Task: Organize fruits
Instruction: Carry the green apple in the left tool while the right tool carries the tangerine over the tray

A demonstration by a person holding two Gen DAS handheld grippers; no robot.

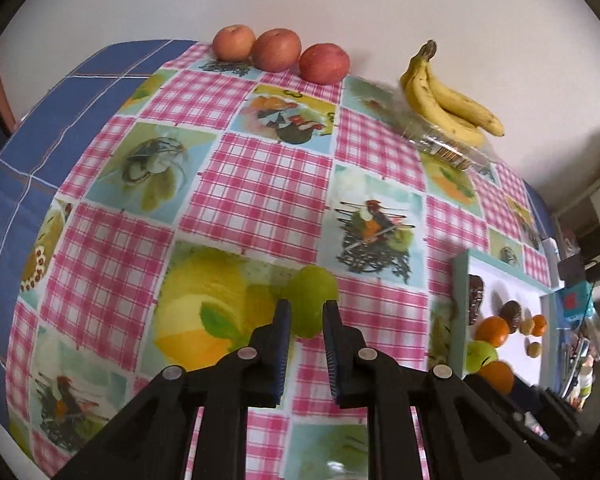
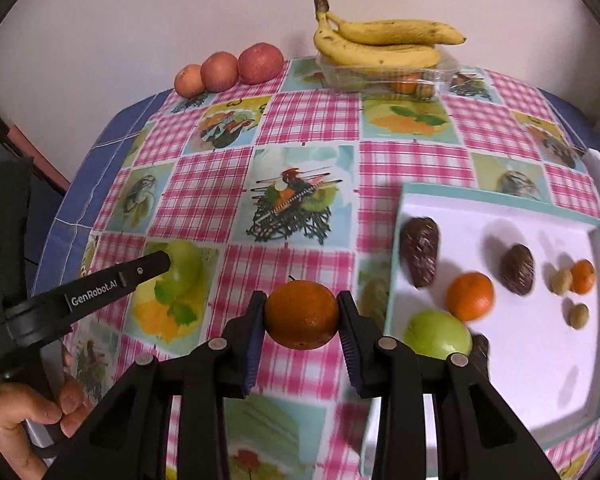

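Above the chequered cloth of the desk (image 2: 308, 120), the right tool (image 2: 302, 316) is clamped on an orange (image 2: 302, 316), its pads pressing the fruit at both sides. The left tool (image 1: 306, 320) is clamped on a small green fruit (image 1: 312, 300), which sits far out at the fingertips.

Other fruit lies in the white tray (image 2: 540, 380) at the right: an orange, a green apple (image 2: 438, 336), dark oval items and small nuts. Three red apples (image 2: 230, 68) and a bunch of bananas (image 2: 384, 42) on a clear punnet (image 2: 444, 70) stand along the far edge.

Judged step: carrying both fruits to their groups. Good practice would be to keep each tool steady, lower until the fruit touches down beside its like, then release gently, since round fruit rolls. The green fruit's shallow hold appears the weaker one.

Legible writing: "GenRobot.AI" on the left tool's finger (image 2: 112, 284). A second label on its body is too blurred to read.
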